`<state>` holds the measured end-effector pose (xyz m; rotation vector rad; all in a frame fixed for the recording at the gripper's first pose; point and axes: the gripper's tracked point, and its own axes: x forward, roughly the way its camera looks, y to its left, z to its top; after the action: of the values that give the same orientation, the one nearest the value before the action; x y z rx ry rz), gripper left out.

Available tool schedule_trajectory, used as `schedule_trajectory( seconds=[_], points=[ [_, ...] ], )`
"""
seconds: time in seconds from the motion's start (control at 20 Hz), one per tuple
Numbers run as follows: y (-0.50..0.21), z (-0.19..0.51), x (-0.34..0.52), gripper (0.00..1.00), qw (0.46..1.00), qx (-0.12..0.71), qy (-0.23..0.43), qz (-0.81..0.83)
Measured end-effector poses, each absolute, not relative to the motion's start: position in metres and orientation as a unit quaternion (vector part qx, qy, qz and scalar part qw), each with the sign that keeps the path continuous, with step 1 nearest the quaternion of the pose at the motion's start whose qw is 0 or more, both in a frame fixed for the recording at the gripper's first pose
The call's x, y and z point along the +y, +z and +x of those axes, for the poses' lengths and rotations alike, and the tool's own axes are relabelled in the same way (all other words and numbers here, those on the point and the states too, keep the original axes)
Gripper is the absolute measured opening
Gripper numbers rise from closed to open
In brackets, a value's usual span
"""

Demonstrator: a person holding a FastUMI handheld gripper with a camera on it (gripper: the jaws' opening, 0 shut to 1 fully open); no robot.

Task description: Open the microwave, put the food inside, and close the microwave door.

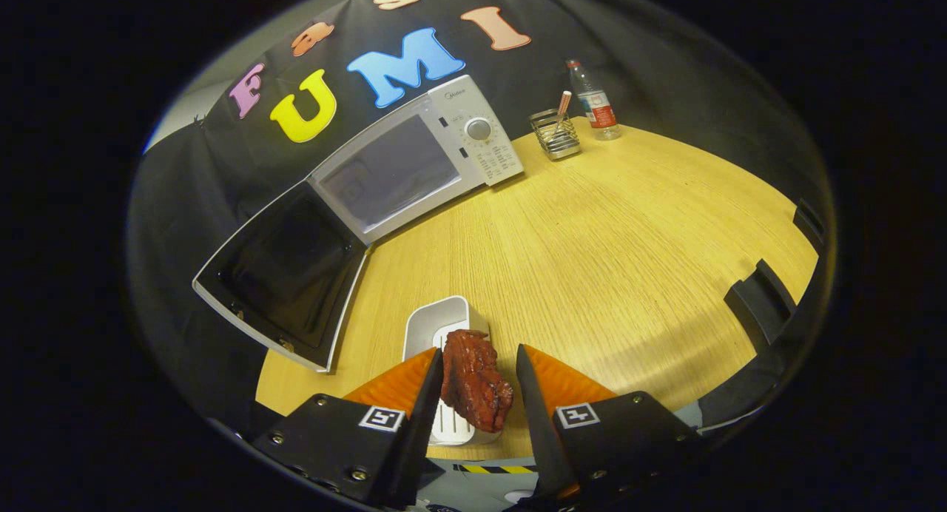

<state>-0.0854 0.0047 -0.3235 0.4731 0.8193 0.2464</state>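
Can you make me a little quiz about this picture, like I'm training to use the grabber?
1. True or false: the microwave has its door shut.
2. Which stands closest to the bottle? A: the wire holder. B: the microwave. C: the door.
3. Fill the gap: the red food sits between the open jaws of the gripper, over a white ____.

Key
1. False: the door hangs wide open.
2. A.
3. dish.
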Motion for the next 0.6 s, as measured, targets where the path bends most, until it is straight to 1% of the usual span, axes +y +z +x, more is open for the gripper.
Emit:
schedule_trajectory(
  seconds=[0.1, 0.2, 0.25, 0.3, 0.45, 0.6],
  points=[
    [-0.321, -0.088, 0.002, 0.34, 0.879, 0.396, 0.122, 0.235],
    [-0.316, -0.088, 0.009, 0.34, 0.874, 0.389, 0.143, 0.254],
    [-0.303, -0.086, 0.01, 0.21, 0.877, 0.374, 0.143, 0.268],
    [-0.301, -0.082, 0.007, 0.1, 0.88, 0.373, 0.141, 0.258],
    [-0.302, -0.086, 0.015, 0.1, 0.874, 0.387, 0.155, 0.25],
    [-0.285, -0.084, 0.017, 0.1, 0.88, 0.378, 0.16, 0.241]
  ],
)
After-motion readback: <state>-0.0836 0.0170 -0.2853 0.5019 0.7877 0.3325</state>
